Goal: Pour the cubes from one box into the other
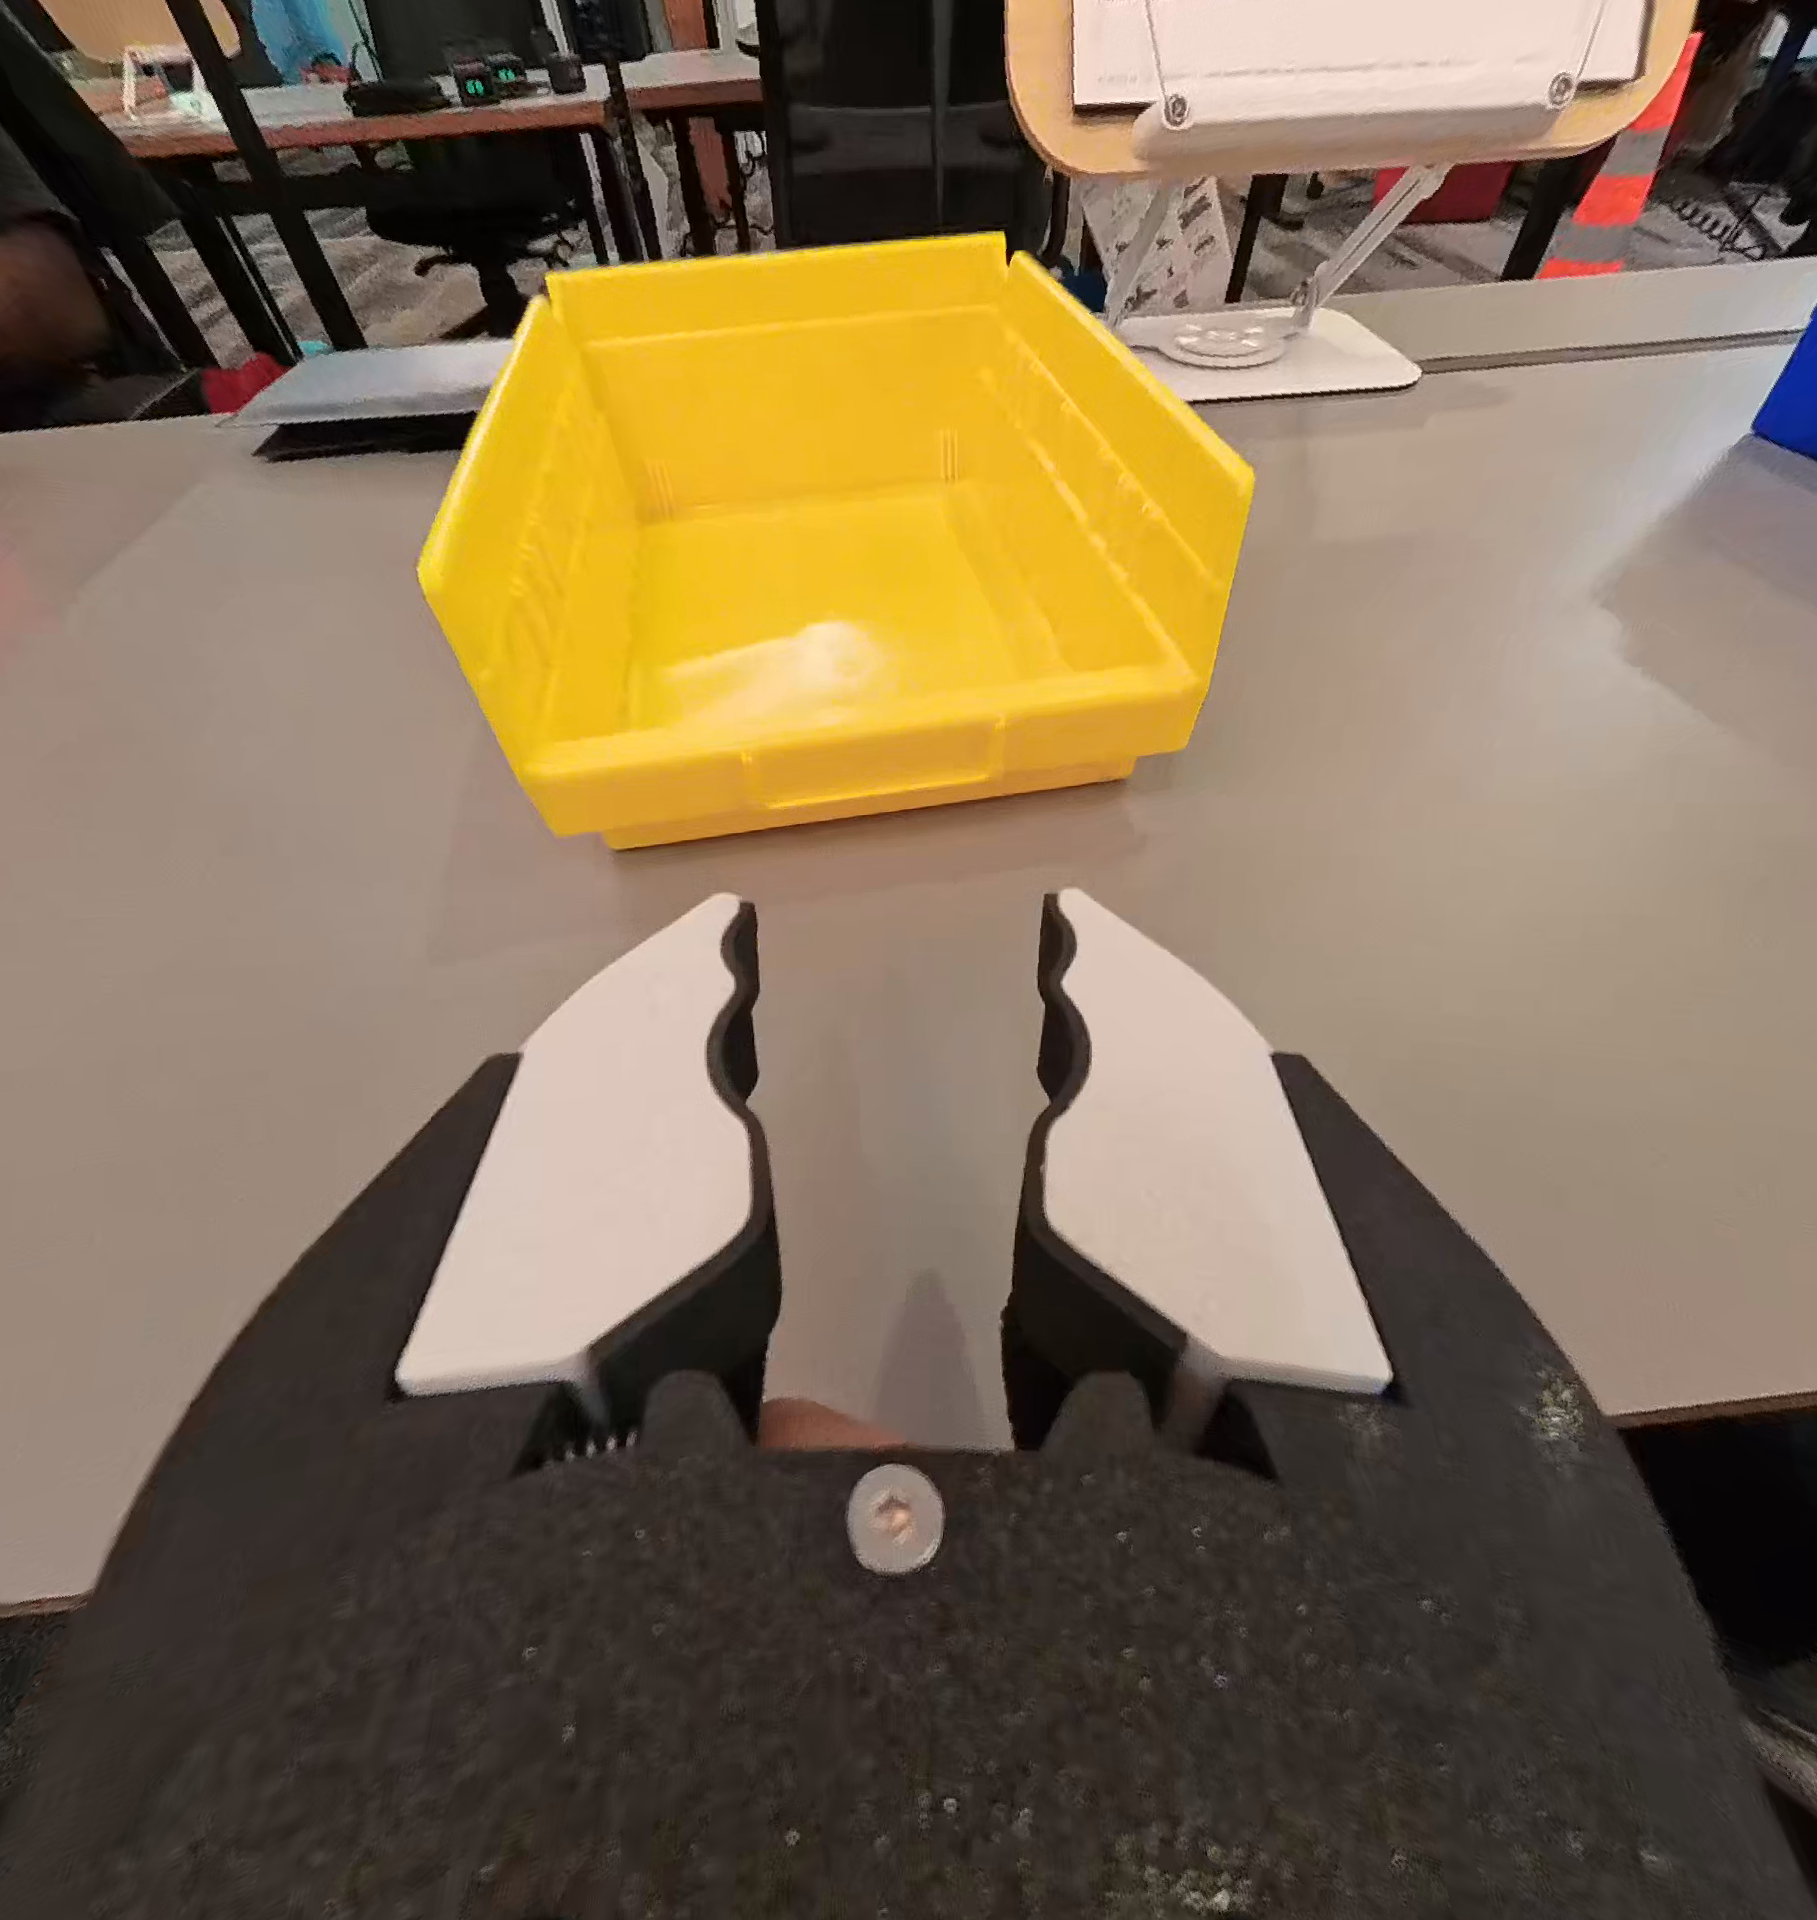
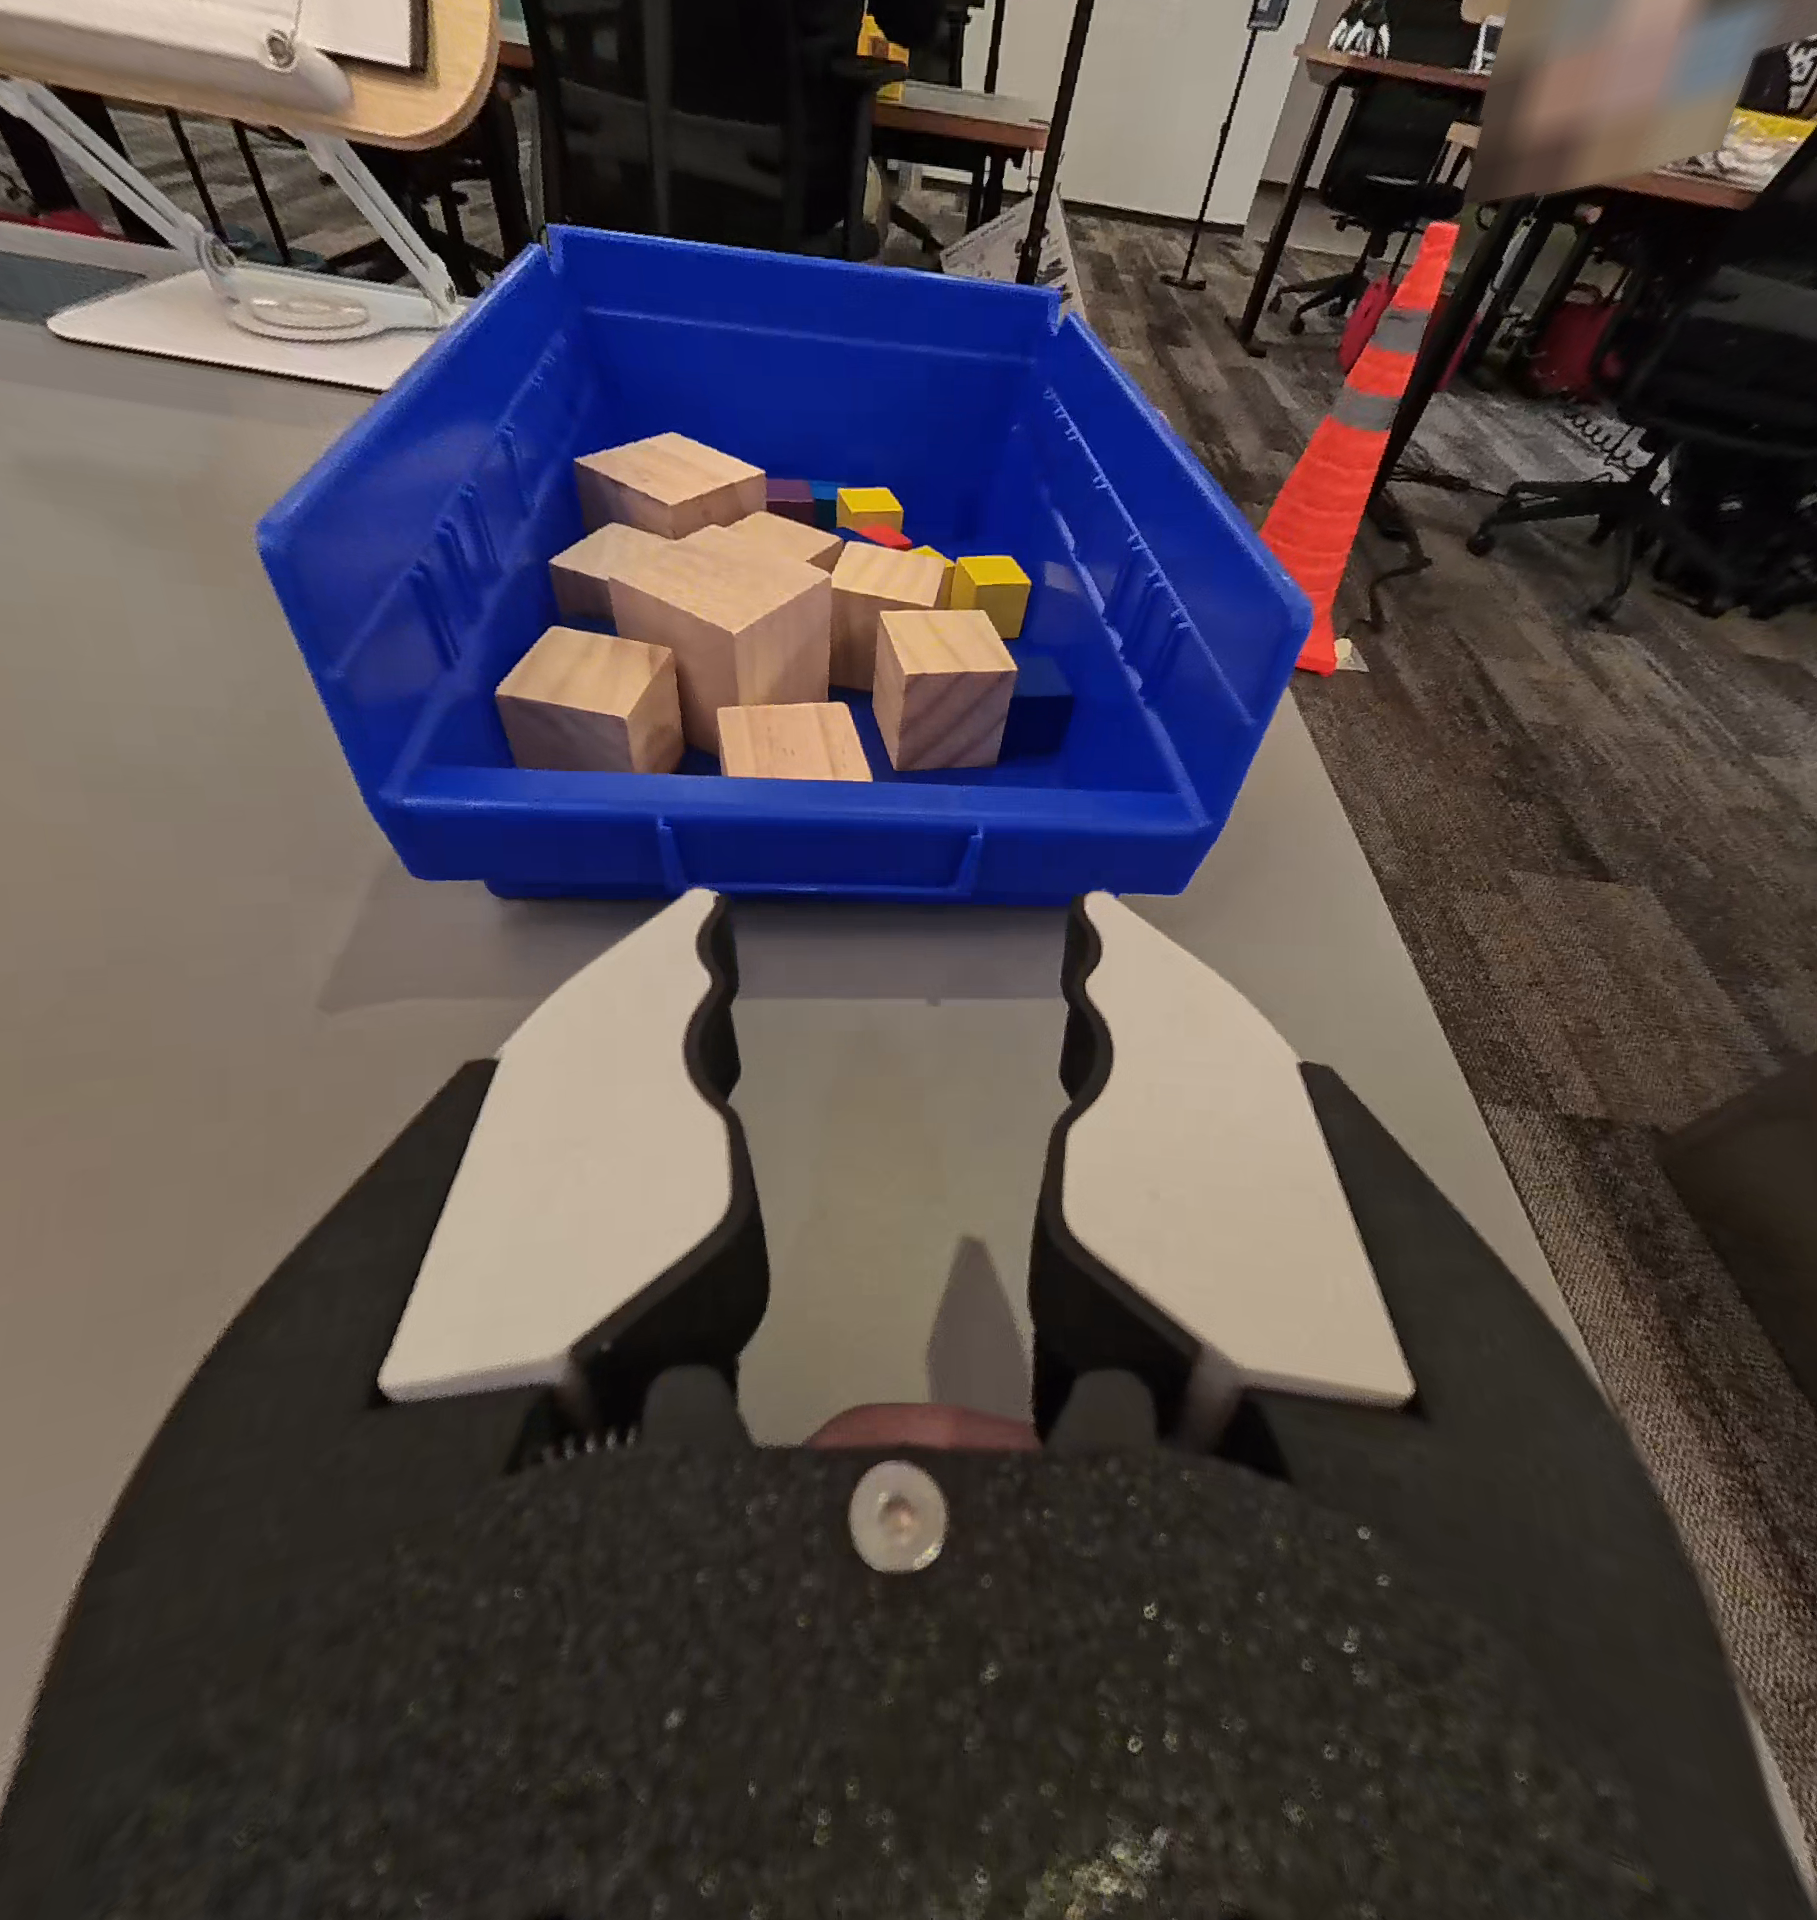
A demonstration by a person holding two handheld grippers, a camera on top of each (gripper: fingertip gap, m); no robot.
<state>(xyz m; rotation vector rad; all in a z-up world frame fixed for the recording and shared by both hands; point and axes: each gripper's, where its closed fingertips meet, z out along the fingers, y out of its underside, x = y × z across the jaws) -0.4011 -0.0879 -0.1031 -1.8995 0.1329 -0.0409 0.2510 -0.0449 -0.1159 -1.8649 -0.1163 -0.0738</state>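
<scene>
Two level hand-held grippers, left [image 1: 896,914] and right [image 2: 899,914], both agape before boxes.

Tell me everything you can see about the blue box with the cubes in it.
The blue box is a glossy plastic bin with ribbed side walls, a tall back wall and a low front lip with a label slot. It sits upright on the grey table, near its right edge, just ahead of the open right gripper, which is not touching it. Inside lie plain wooden cubes and smaller painted cubes.
</scene>
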